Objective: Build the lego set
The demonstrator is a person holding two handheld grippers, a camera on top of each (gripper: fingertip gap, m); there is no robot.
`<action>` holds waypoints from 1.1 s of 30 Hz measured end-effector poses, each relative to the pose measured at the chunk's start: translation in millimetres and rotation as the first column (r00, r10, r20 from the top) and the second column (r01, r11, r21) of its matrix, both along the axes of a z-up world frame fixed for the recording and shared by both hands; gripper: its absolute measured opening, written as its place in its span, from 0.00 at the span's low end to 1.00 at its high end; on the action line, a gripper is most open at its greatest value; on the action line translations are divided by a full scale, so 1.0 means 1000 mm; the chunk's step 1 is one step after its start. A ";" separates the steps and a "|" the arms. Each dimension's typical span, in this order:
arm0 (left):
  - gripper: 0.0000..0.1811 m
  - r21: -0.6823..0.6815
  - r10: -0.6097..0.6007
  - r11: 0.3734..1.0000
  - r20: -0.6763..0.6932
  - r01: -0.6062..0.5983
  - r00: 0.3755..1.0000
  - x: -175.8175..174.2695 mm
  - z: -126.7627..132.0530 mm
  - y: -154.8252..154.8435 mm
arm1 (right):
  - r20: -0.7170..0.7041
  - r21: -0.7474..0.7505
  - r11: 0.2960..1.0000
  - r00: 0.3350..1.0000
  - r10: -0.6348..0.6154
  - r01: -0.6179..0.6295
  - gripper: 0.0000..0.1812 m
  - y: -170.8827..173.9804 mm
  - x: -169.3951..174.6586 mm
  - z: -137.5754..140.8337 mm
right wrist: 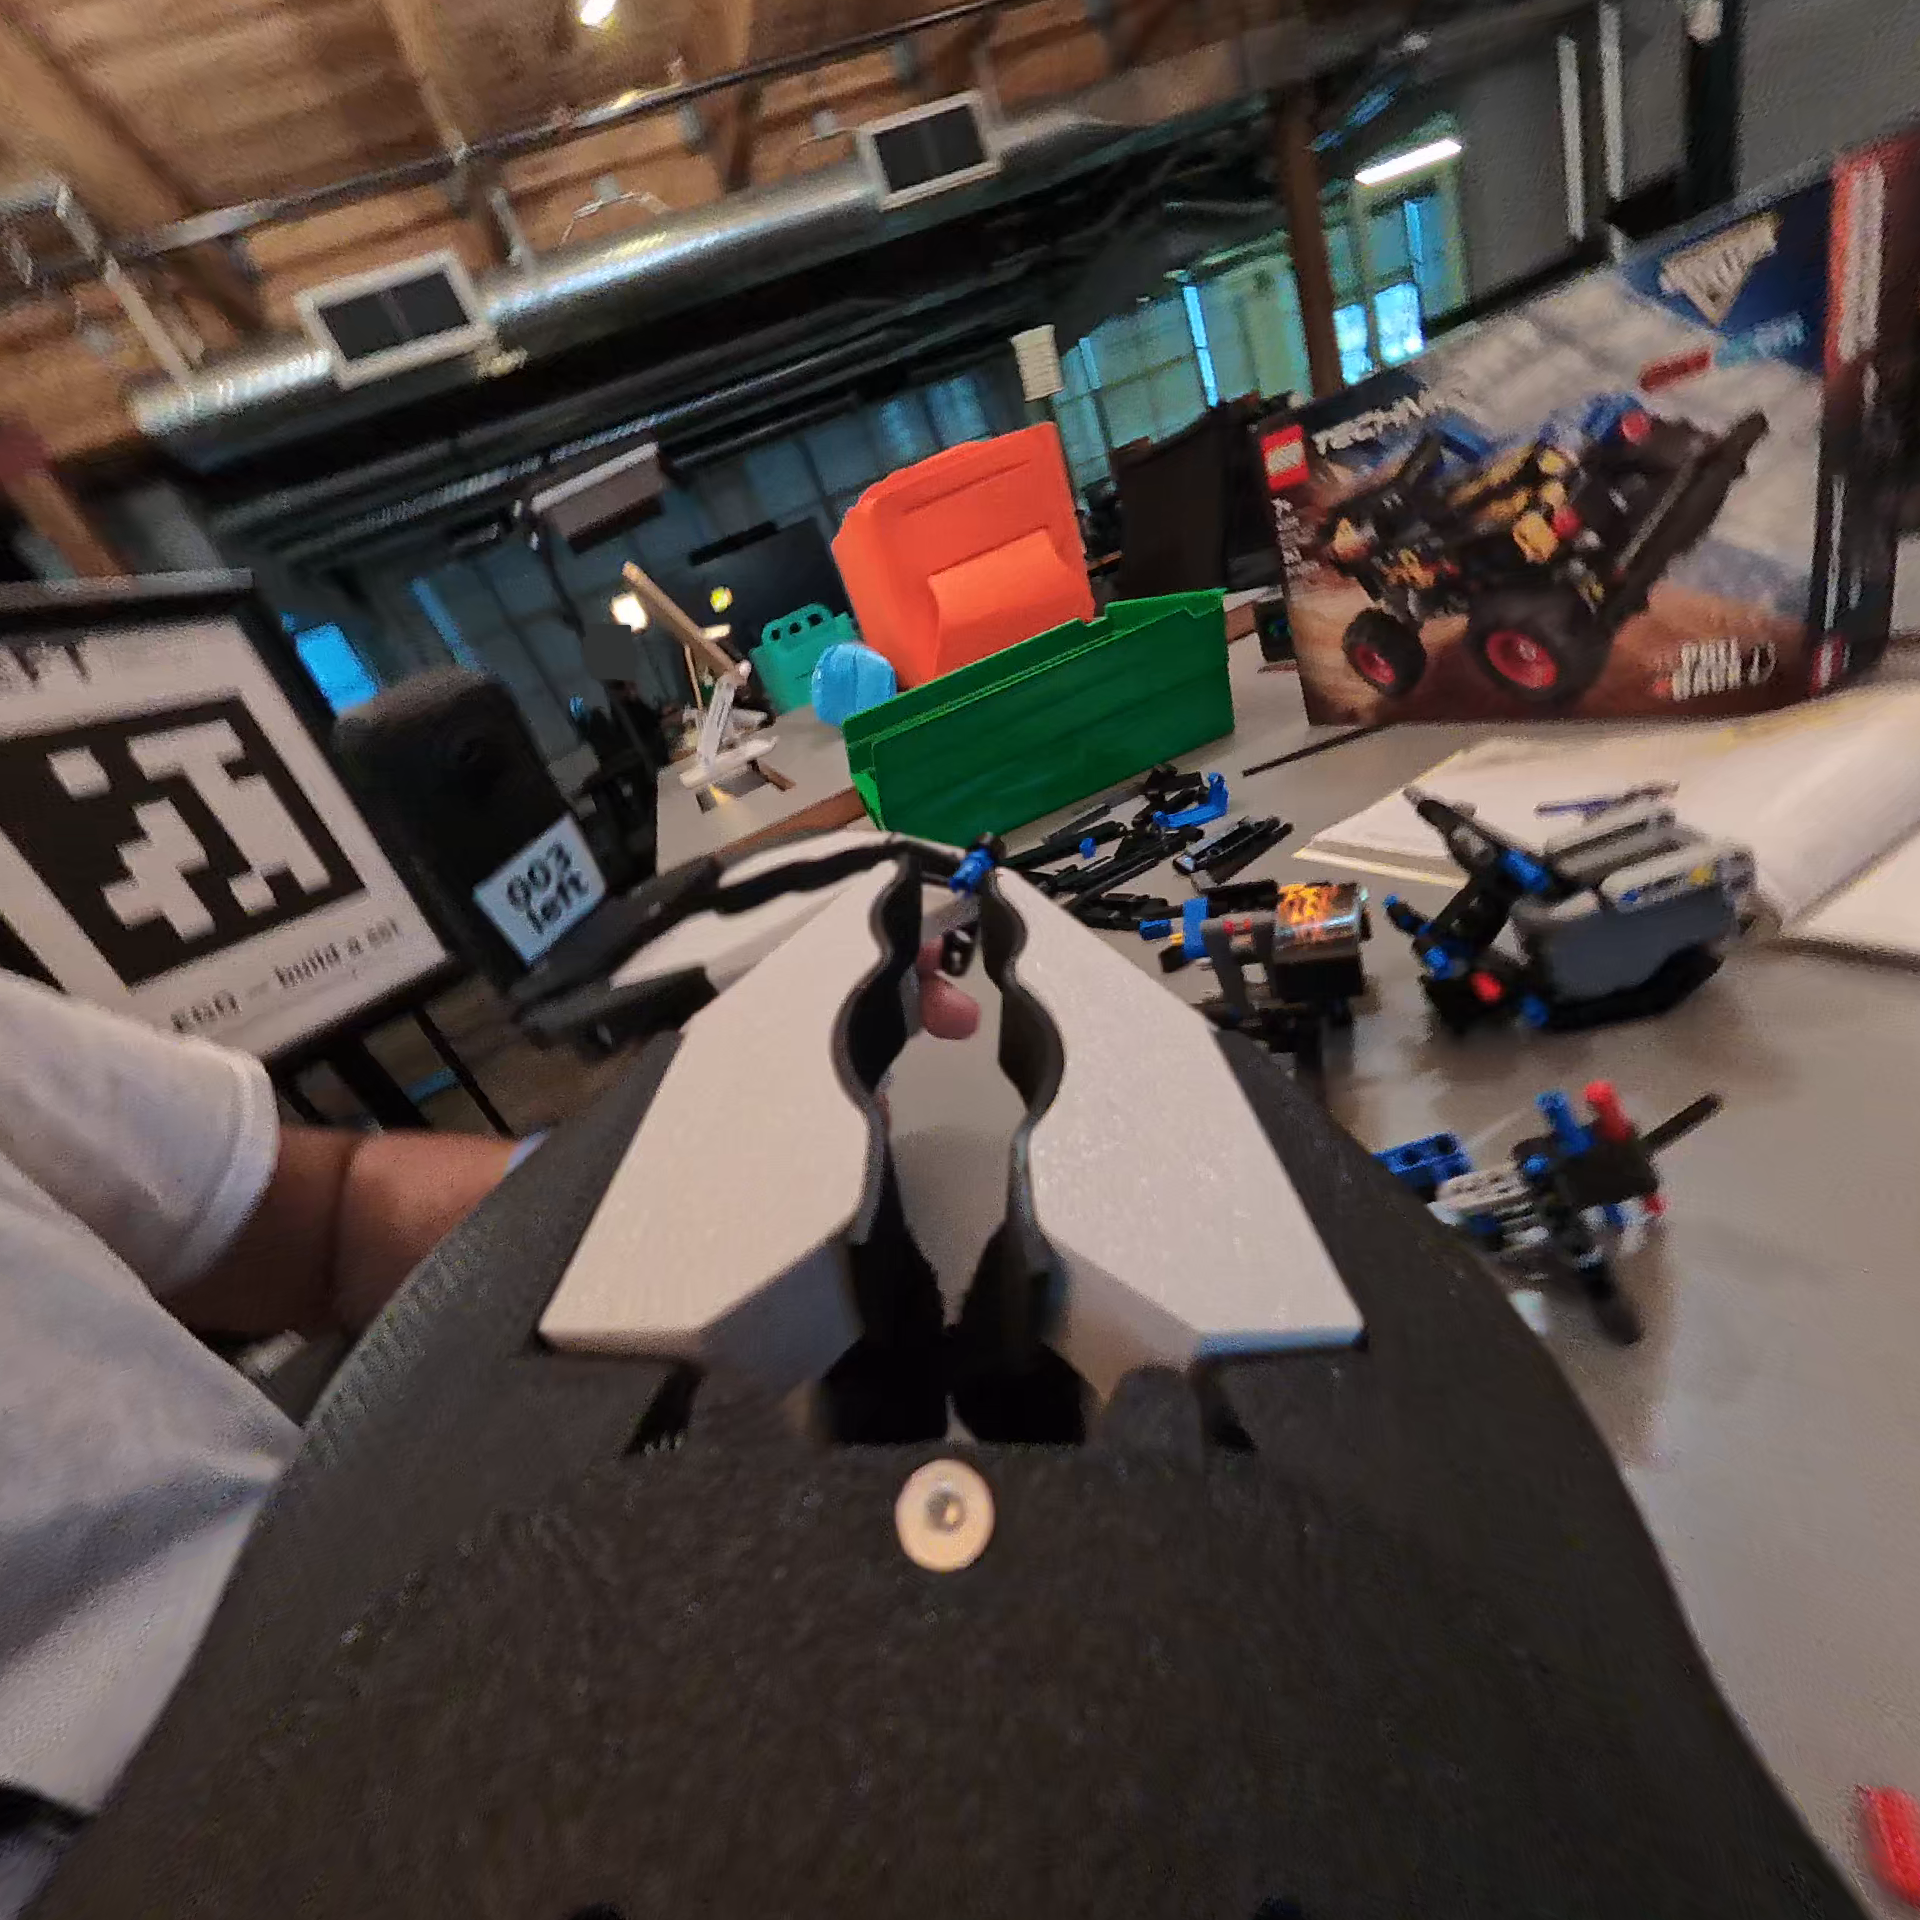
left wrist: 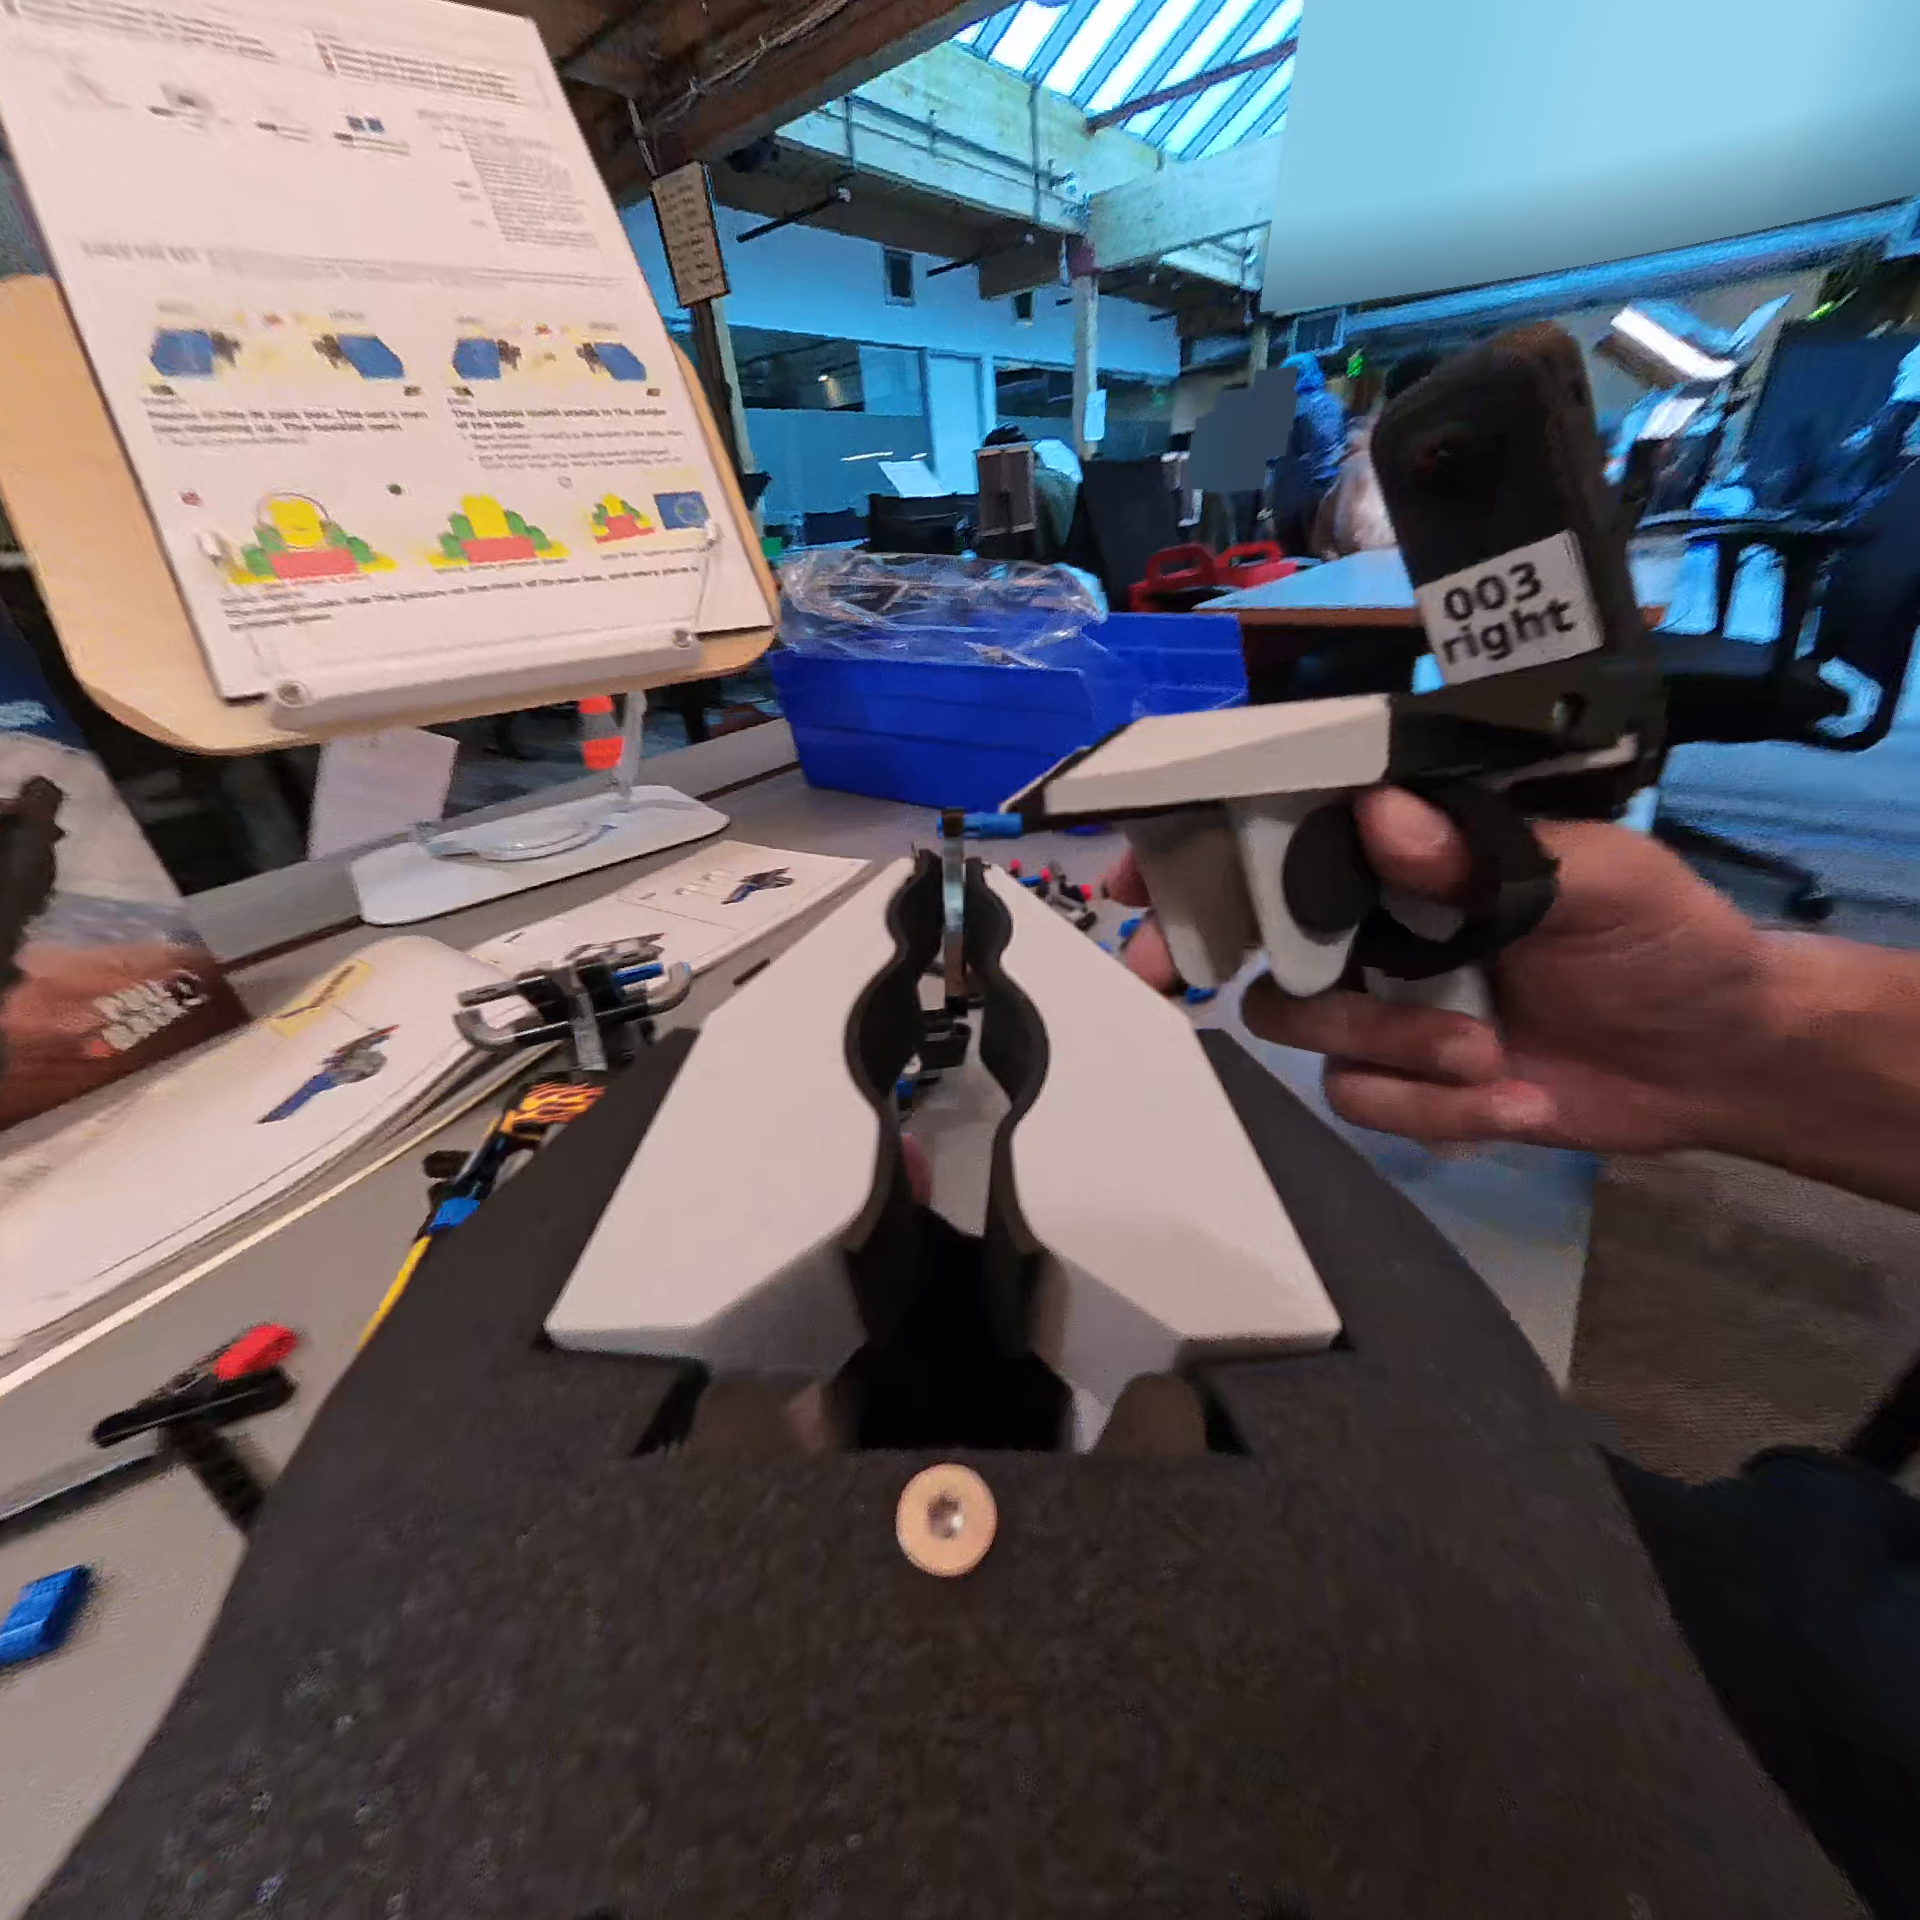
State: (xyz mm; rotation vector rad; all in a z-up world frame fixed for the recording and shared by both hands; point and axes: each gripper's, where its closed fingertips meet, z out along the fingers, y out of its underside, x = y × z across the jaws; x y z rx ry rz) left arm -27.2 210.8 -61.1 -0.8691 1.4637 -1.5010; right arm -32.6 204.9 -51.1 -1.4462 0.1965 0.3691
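The left gripper [left wrist: 951, 894] is clamping a thin beam [left wrist: 953, 914] upright at its tips, presenting it for joining. The right gripper [right wrist: 971, 883] is pinching a blue pin [right wrist: 974, 864], aiming it toward that beam, probably to insert it.

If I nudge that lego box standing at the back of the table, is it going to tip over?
Probably yes. The lego box stands upright on a narrow edge, so a push high up would likely topple it. With parts already spread over the table, it may be nearly empty and light, likelier to slide or fall than resist.
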 end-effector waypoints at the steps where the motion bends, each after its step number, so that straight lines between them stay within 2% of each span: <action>1: 0.01 -0.021 -0.039 0.999 -0.001 0.039 0.999 -0.002 0.001 -0.001 | 0.057 -0.012 1.000 0.998 0.001 -0.001 0.09 -0.001 0.005 -0.002; 3: 0.01 -0.091 -0.146 0.985 -0.010 0.144 0.989 -0.008 0.002 -0.007 | 0.134 -0.010 0.997 0.988 0.074 -0.073 0.14 -0.004 0.004 -0.001; 6: 0.01 -0.176 -0.288 0.943 -0.012 0.281 0.958 -0.019 0.007 -0.016 | 0.160 -0.012 0.954 0.941 0.297 -0.299 0.13 -0.011 -0.019 0.002; 9: 0.01 -0.193 -0.364 0.915 -0.014 0.355 0.931 -0.027 0.008 -0.026 | 0.184 -0.026 0.942 0.924 0.334 -0.335 0.13 -0.012 -0.025 0.001; 12: 0.01 -0.150 -0.380 0.916 -0.019 0.373 0.925 -0.030 0.004 -0.034 | 0.173 -0.038 0.928 0.912 0.371 -0.370 0.10 -0.014 -0.033 -0.001; 18: 0.01 -0.152 -0.400 0.907 -0.013 0.394 0.916 -0.033 0.005 -0.037 | 0.152 -0.021 0.924 0.912 0.381 -0.382 0.09 -0.017 -0.035 0.000; 26: 0.01 -0.051 -0.377 0.925 0.000 0.377 0.926 -0.036 0.000 -0.042 | 0.205 -0.008 0.923 0.903 0.378 -0.385 0.08 -0.021 -0.039 -0.005; 30: 0.01 -0.078 -0.388 0.920 -0.030 0.385 0.921 -0.033 -0.002 -0.042 | 0.114 -0.001 0.914 0.908 0.404 -0.406 0.08 -0.021 -0.035 -0.006; 33: 0.01 -0.077 -0.394 0.917 -0.032 0.391 0.919 -0.033 -0.002 -0.042 | 0.097 -0.004 0.904 0.899 0.426 -0.428 0.08 -0.024 -0.035 -0.006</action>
